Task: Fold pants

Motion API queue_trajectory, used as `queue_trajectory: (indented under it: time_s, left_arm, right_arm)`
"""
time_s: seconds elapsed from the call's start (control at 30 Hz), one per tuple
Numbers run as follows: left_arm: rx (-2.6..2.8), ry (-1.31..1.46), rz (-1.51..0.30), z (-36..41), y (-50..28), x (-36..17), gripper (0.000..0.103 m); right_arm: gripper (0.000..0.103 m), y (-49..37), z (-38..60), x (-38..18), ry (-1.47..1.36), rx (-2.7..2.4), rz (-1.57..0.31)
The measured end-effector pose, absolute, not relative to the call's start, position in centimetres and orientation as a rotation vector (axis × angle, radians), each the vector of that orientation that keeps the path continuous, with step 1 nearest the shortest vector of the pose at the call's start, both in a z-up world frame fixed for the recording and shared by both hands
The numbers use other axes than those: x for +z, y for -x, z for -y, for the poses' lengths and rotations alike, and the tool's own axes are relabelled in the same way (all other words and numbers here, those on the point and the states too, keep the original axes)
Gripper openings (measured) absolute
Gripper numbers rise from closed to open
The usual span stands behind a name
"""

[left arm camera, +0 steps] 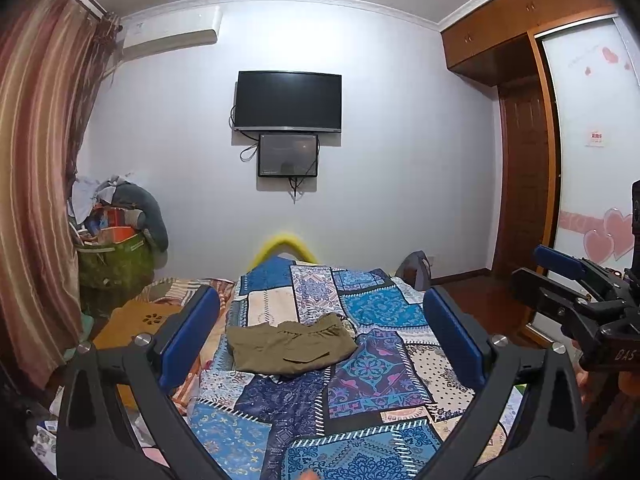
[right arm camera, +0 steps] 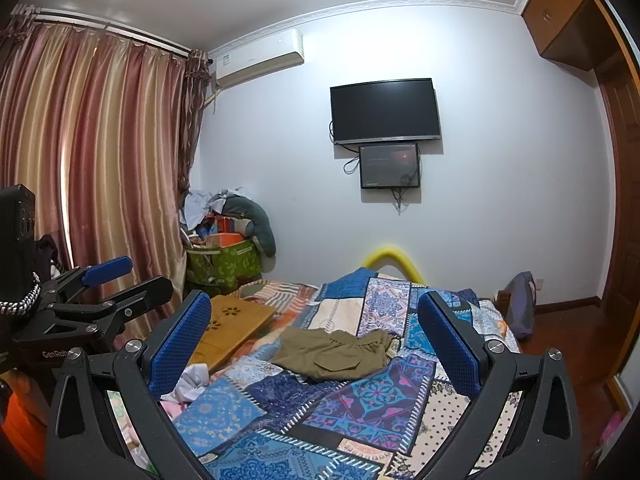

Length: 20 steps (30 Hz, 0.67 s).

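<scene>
Olive pants [left arm camera: 294,346] mid-frame on patchwork bedspread [left arm camera: 372,376], bunched. Left gripper [left arm camera: 320,334], right gripper [right arm camera: 316,334] both wide, empty. Pinch waistband corners, keep seams aligned.

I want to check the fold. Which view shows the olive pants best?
The left wrist view: the olive pants lie centred and unobstructed. The right wrist view shows the same pants more obliquely.

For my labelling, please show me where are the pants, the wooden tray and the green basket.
pants [left arm camera: 290,346]: left wrist view, middle of the folded cloth.
wooden tray [right arm camera: 232,326]: right wrist view, bare top surface.
green basket [right arm camera: 224,262]: right wrist view, front wall.
</scene>
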<state>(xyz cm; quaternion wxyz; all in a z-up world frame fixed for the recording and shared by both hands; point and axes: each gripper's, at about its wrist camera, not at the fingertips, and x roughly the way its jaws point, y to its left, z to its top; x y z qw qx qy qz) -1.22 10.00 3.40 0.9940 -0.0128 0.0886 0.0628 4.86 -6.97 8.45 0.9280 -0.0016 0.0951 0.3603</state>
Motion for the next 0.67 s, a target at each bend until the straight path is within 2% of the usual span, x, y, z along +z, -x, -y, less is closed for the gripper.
queue_trajectory:
  time_s: [0.67]
  left_arm:
    - [0.093, 0.079, -0.202, -10.82, 0.74, 3.15, 0.103]
  right_arm:
    - [0.103, -5.14, 6.86, 8.42, 0.003, 0.740, -0.203]
